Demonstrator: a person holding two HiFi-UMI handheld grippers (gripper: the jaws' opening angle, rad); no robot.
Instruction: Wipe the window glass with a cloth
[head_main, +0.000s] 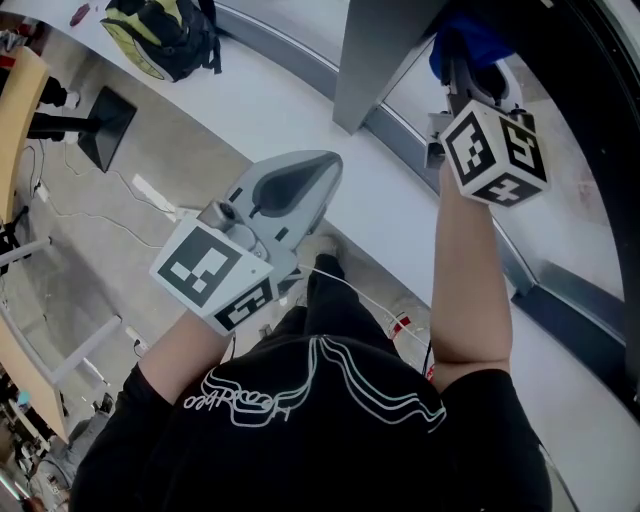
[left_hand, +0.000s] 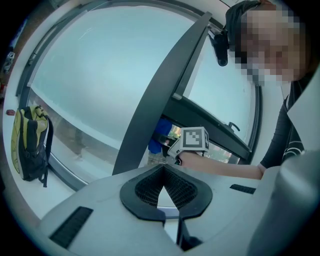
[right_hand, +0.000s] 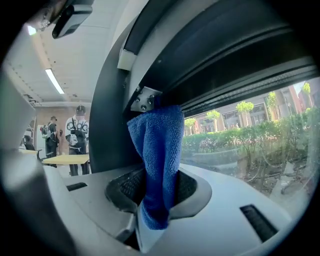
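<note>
We see the right tongs (right_hand: 158, 189) pinching a napped blue cloth (right_hand: 157, 142), its lower end hidden between ribbed pads; the left tongs (left_hand: 163, 172) sit closed tip to tip.

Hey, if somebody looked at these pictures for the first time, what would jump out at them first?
Most striking is the blue cloth, clamped in the jaws of the right gripper and held up by the window glass, close to the dark frame. Lower down, the left gripper hangs empty with its jaws closed. A yellow-green backpack sits at the foot of the window, off to the left.
</note>
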